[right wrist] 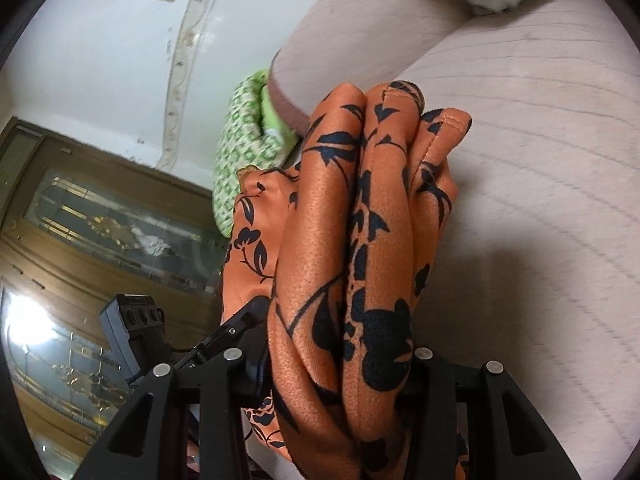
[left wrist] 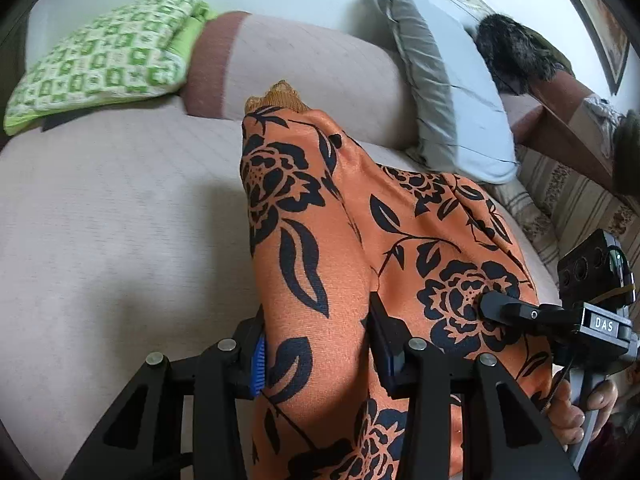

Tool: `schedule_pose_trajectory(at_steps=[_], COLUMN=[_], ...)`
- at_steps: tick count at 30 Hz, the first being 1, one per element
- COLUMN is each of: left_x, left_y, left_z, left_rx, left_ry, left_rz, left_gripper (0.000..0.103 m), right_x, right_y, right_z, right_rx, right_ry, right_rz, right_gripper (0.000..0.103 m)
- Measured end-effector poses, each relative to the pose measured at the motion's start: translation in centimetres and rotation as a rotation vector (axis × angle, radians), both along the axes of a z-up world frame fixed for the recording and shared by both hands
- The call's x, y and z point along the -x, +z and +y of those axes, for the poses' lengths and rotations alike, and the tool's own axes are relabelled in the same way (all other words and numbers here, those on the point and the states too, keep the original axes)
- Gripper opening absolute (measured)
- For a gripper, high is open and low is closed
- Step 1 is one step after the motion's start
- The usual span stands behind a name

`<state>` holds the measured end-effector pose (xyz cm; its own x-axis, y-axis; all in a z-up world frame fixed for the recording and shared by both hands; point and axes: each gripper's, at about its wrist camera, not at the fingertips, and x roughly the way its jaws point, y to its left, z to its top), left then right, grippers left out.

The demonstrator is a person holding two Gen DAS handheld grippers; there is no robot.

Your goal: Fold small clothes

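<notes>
A broad beige upholstered sofa [left wrist: 100,216] with a faintly quilted seat filled most of both views, its rounded backrest running behind. Over the seat hung the orange satin-like garment printed with black roses and leaves [left wrist: 320,208], gathered into thick lengthwise folds and lifted off the cushion between the two tools. A pale blue-grey pillow with a grey satin edge [left wrist: 452,92] leaned against the backrest, and a green-and-white checked cushion [left wrist: 104,60] lay at the far end of the sofa (its lime underside showing). The left gripper [left wrist: 316,356] was clenched on a bunched fold of the garment, cloth filling the space between its black fingers and a blue pad showing on one. The right gripper [right wrist: 340,364] likewise clamped several stacked folds of the same cloth. In the left wrist view, the right gripper's black fingertip pressed into the fabric near a rose, beside the person's right hand [left wrist: 576,412] on the handle.
</notes>
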<state>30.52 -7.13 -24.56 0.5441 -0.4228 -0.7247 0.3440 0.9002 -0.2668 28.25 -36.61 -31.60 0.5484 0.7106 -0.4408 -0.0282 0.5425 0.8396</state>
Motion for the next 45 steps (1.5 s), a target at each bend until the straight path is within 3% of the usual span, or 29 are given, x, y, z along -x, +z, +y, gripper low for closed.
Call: schedule_pose_trajectory(at_steps=[3, 15, 23, 27, 37, 42, 45], left_x=[0.0, -0.9, -0.8, -0.7, -0.2, 0.0, 0.2], left_y=[-0.4, -3.7, -4.6, -4.7, -4.4, -3.9, -3.6], left_z=[1.8, 5.3, 4.9, 4.5, 3.7, 3.4, 3.1], left_rx=[-0.032, -0.103, -0.188, -0.224, -0.334, -0.336, -0.346], left_ry=[0.026, 0.08, 0.088, 0.093, 0.112, 0.137, 0.161], left_rz=[-0.008, 0.088, 0.065, 0.047, -0.019, -0.01, -0.021], left_gripper=[0.044, 0.044, 0.051, 0.056, 0.067, 0.067, 0.079], right_x=[-0.8, -2.6, -3.8, -4.8, -4.5, -3.6, -3.1], right_y=[-0.4, -4.0, -5.5, -6.0, -5.8, -5.4, -5.2], right_z=[2.2, 8.1, 8.3, 8.8, 8.6, 8.0, 7.9], right_rx=[-0.009, -0.003, 0.041, 0.106, 0.136, 0.151, 0.171], right_ry=[0.03, 0.082, 0.061, 0.055, 0.063, 0.054, 0.052], right_rz=[0.011, 0.116, 0.164, 0.206, 0.2, 0.195, 0.187], right_gripper=[0.045, 0.045, 0.045, 0.051, 0.06, 0.063, 0.064])
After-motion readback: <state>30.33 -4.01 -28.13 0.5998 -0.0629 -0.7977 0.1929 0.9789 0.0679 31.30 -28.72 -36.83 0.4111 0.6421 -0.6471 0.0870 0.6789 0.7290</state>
